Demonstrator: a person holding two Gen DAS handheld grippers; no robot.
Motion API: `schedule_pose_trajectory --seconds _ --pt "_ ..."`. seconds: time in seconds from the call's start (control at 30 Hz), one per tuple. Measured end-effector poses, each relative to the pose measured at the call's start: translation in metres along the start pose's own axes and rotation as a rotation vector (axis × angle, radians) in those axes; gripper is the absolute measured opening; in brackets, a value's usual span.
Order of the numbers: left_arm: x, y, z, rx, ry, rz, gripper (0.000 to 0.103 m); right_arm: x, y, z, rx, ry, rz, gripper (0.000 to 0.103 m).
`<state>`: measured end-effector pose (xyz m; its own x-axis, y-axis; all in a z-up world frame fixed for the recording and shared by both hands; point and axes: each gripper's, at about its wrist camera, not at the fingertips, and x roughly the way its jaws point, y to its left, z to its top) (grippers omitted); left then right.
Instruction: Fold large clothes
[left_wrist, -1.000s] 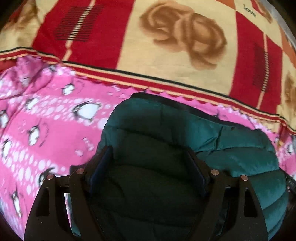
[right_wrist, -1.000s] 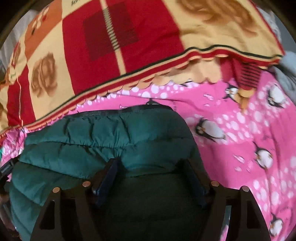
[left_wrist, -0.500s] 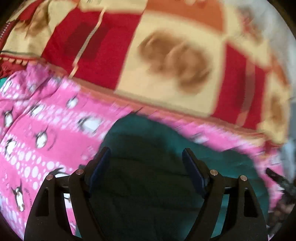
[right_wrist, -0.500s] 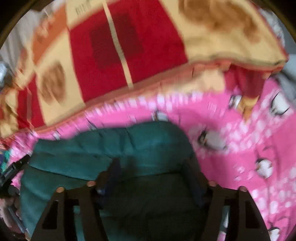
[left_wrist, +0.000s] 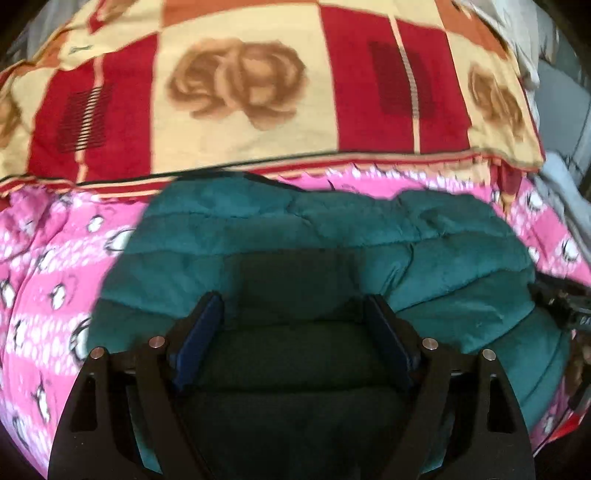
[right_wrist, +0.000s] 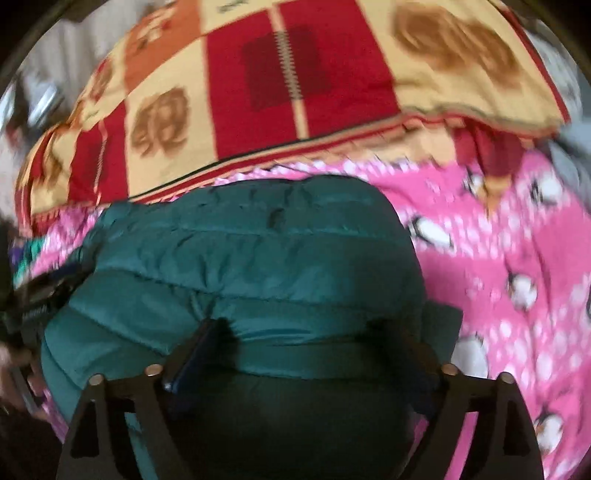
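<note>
Your left claw (left_wrist: 293, 321) stands wide, its blue pads (left_wrist: 201, 336) spread over the green puffer jacket (left_wrist: 332, 236) without pressing it. The jacket lies folded in a bundle across the lower middle of the frame, on the pink penguin blanket (left_wrist: 48, 266), with the red and cream rose blanket (left_wrist: 236, 85) behind it along the top. Your right claw (right_wrist: 301, 341) has just been opening; its jaws are wide with a fold of the jacket (right_wrist: 258, 251) between them, and the blur hides whether the pads touch it. At lower left of that view part of a hand (right_wrist: 14, 373) shows.
</note>
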<state>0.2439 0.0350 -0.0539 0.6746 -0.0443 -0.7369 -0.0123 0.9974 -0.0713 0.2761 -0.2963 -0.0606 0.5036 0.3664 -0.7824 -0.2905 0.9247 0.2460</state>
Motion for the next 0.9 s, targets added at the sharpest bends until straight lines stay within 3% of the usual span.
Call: schedule_pose_trajectory --seconds 0.07,0.1,0.17,0.23,0.3,0.43,0.57,0.67,0.8,0.9 --pt "-0.027 0.01 -0.005 -0.033 -0.06 0.001 0.081 -0.01 0.0 0.001 0.0 0.015 -0.015 0.088" --pt "-0.04 0.017 -0.008 -0.039 -0.085 -0.003 0.081 -0.021 0.0 0.0 0.011 -0.013 -0.026 0.079" --pt "-0.068 0.037 -0.021 -0.049 -0.136 -0.005 0.081 -0.055 -0.007 -0.005 0.042 -0.118 0.0 0.076" --pt "-0.084 0.058 -0.035 -0.085 -0.141 0.002 0.081 -0.091 -0.021 -0.019 0.069 -0.216 0.045 0.076" --pt "-0.096 0.093 -0.057 -0.177 -0.135 -0.049 0.081 -0.106 -0.036 -0.035 0.094 -0.237 0.042 0.076" --pt "-0.099 0.13 -0.097 -0.303 -0.118 -0.12 0.081 -0.108 -0.05 -0.062 0.124 -0.207 0.047 0.076" --pt "-0.095 0.126 -0.125 -0.248 -0.14 -0.181 0.081 -0.096 -0.049 -0.082 0.145 -0.178 0.128 0.076" --pt "-0.074 0.114 -0.13 -0.249 -0.056 -0.276 0.081 -0.078 -0.047 -0.091 0.137 -0.161 0.138 0.076" --pt "-0.065 0.096 -0.128 -0.167 -0.046 -0.253 0.082 -0.058 -0.041 -0.098 0.131 -0.09 0.279 0.076" --pt "-0.064 0.095 -0.127 -0.192 -0.055 -0.256 0.082 -0.046 -0.037 -0.102 0.116 -0.051 0.293 0.08"
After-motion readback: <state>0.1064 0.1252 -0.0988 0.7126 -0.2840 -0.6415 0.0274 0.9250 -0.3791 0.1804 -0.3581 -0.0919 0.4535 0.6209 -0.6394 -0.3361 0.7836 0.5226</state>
